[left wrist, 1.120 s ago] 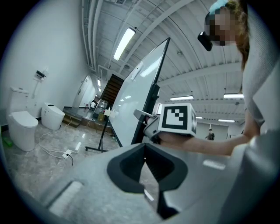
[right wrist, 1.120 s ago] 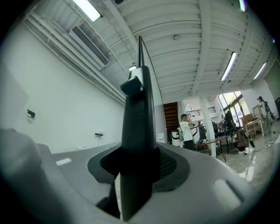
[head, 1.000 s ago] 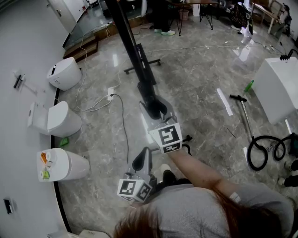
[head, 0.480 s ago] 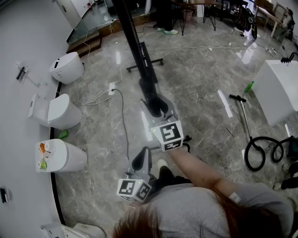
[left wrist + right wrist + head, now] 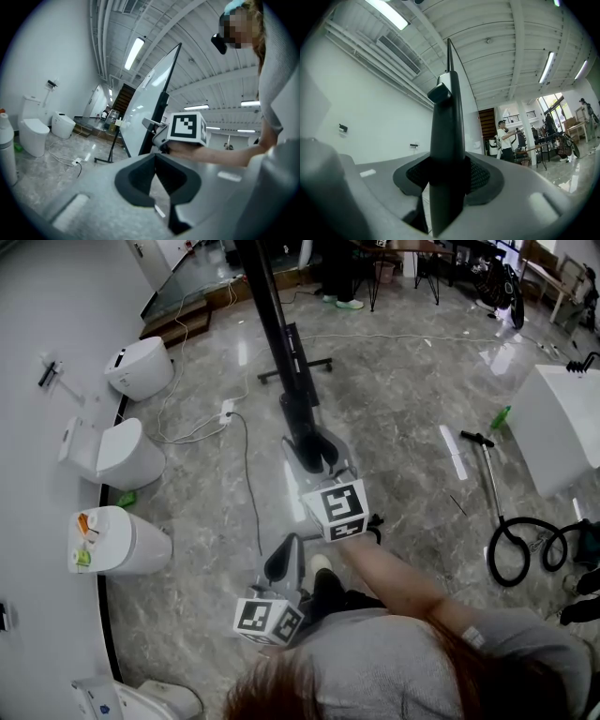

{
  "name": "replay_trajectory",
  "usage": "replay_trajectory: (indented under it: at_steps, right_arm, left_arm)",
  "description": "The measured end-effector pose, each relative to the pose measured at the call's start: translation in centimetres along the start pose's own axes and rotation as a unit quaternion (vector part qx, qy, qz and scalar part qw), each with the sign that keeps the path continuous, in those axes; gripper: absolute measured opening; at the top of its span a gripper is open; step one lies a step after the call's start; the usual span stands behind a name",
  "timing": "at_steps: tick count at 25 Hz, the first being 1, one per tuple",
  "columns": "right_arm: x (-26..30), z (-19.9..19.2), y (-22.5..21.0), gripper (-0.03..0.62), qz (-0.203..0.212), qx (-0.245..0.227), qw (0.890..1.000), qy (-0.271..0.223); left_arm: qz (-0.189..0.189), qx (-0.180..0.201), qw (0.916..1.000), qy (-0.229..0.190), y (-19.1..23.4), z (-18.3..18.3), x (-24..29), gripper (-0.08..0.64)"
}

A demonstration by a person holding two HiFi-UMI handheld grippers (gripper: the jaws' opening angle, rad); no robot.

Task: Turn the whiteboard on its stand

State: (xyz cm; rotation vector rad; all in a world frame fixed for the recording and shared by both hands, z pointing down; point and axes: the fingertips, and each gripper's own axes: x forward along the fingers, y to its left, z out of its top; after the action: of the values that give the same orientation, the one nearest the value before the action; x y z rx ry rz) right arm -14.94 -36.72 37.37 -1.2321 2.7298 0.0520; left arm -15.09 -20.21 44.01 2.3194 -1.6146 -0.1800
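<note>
Right gripper (image 5: 314, 454) pinches the narrow black side frame of the tall black-framed whiteboard (image 5: 272, 324), with a pad on each side of the frame. Left gripper (image 5: 284, 563), lower centre of the head view, has its jaws pressed together at the tips with nothing in them. It sits close to the person's body, apart from the board.

The whiteboard is seen edge-on, running from frame centre up to top centre, on a black metal stand (image 5: 293, 367) with a floor foot.

- **Handling, my guess:** a big stiff panel, fairly heavy and top-heavy.
- **Grip:** the frame looks smooth and thin, so the pads could slip. The outer side edge is the sensible hold because it gives the most leverage. A slow, even push beats a jerk.
- **Unclear:** I cannot tell whether the board pivots on the stand or the whole stand moves.

The glossy grey marble-pattern floor (image 5: 403, 409) looks slick, so the stand may slide. A white cable with power strip (image 5: 225, 416) lies left of centre near the stand foot and could snag.

Three white ceramic toilets (image 5: 108, 460) line the left wall. A small green bottle (image 5: 502, 414) and a white box-shaped unit (image 5: 562, 427) sit at the right edge. A coiled black hose (image 5: 525, 547) lies at lower right, well apart from the board.
</note>
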Motion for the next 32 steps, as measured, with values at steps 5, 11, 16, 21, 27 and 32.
replay_trajectory:
  at_steps: [5,11,16,21,27,32]
  right_arm:
    - [-1.5,0.1,0.5,0.181,0.008,-0.001,1.0,-0.002]
    - [-3.3,0.4,1.1,0.184,0.015,0.0,1.0,-0.008]
    - [-4.2,0.5,1.9,0.186,0.018,0.001,1.0,-0.009]
    - [-5.3,0.4,2.5,0.186,0.019,0.003,1.0,-0.015]
    - [-6.0,0.6,2.6,0.179,0.015,0.002,1.0,-0.015]
    - [-6.9,0.9,2.6,0.167,0.002,-0.002,1.0,-0.016]
  left_arm:
    - [0.001,-0.005,1.0,-0.002,-1.3,-0.6,-0.6,-0.005]
    - [0.001,-0.008,1.0,0.0,-2.8,-1.5,-1.6,-0.005]
    - [0.003,-0.012,0.9999,0.0,-3.1,-1.8,-2.5,-0.005]
    - [-0.003,-0.006,1.0,0.0,-3.5,-2.0,-3.0,-0.005]
    - [-0.005,-0.002,1.0,0.002,-3.5,-1.7,-4.1,-0.005]
    - [0.008,-0.011,0.9999,0.005,-3.2,-1.9,-6.6,-0.005]
